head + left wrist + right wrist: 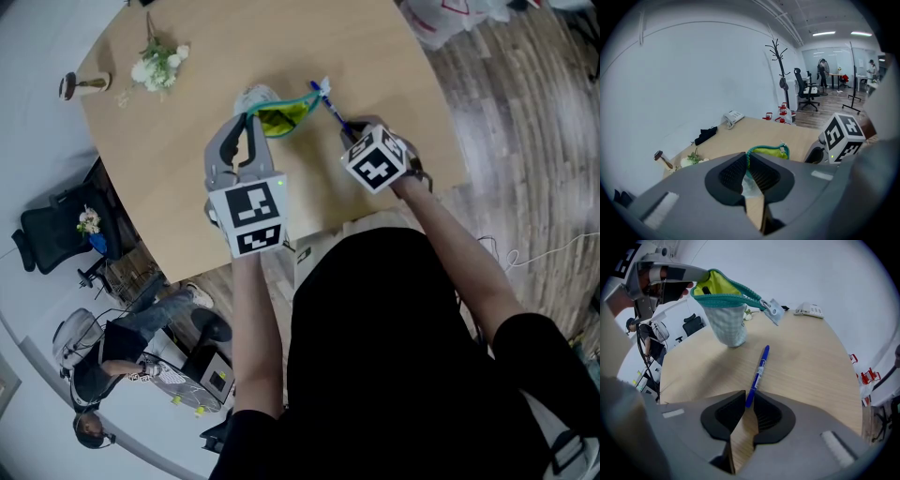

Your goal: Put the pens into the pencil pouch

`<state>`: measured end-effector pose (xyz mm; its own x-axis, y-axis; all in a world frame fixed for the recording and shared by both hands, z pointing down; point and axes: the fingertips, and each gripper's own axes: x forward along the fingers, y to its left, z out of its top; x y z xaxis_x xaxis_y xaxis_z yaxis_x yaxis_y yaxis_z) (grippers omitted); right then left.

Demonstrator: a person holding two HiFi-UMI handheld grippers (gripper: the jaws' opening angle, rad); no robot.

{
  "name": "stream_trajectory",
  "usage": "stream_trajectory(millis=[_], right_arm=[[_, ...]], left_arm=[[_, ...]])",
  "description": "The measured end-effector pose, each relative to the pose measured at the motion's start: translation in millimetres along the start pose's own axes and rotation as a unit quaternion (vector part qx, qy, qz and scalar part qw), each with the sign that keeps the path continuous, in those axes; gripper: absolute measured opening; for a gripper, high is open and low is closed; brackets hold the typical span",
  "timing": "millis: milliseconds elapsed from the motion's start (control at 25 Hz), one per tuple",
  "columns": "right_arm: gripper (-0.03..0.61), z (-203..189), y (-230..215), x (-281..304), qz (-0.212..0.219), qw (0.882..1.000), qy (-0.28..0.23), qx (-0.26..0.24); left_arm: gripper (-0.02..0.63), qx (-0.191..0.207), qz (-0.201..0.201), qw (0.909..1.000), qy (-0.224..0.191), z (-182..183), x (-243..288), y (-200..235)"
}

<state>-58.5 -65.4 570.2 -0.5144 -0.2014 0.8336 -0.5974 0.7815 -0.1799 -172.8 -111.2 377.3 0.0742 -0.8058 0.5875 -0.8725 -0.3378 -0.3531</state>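
Your left tongs (747, 158) clamp the pencil pouch (723, 310) rim, mouth open, over the surface's (178, 178) near edge. Your right tongs (749, 401) pinch the blue pen (759, 367). Its long axis points ahead, and the mouth lies up-left, probably above the tip.

The pouch (727, 323) is soft checked cloth, lime lining (715, 284), teal zip (733, 299), silvery pull (772, 311) at its three o'clock. The pen (758, 372) gleams, glossy blue plastic. The table (811, 366) reads matt, smooth pale wood.
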Motion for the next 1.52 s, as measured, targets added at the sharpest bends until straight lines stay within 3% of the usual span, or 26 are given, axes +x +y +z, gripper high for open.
stream_trajectory(millis=[400, 960, 1160, 1520], right_arm=[[0.044, -1, -8, 0, -0.024, 1.0, 0.002, -0.003], [0.043, -11, -2, -12, 0.003, 1.0, 0.003, -0.005], [0.041, -13, -3, -22, 0.014, 1.0, -0.008, 0.011], [0.041, -12, -30, -48, -0.015, 0.999, -0.026, 0.042]], left_arm=[[0.025, -0.001, 0.003, 1.0, 0.003, -4, -3, 0], [0.025, 0.001, 0.003, 1.0, 0.001, 0, -1, -4], [0.025, 0.002, 0.0, 1.0, 0.0, 1, 2, -8], [0.025, 0.01, -0.006, 0.9999, -0.002, 9, 9, -15]])
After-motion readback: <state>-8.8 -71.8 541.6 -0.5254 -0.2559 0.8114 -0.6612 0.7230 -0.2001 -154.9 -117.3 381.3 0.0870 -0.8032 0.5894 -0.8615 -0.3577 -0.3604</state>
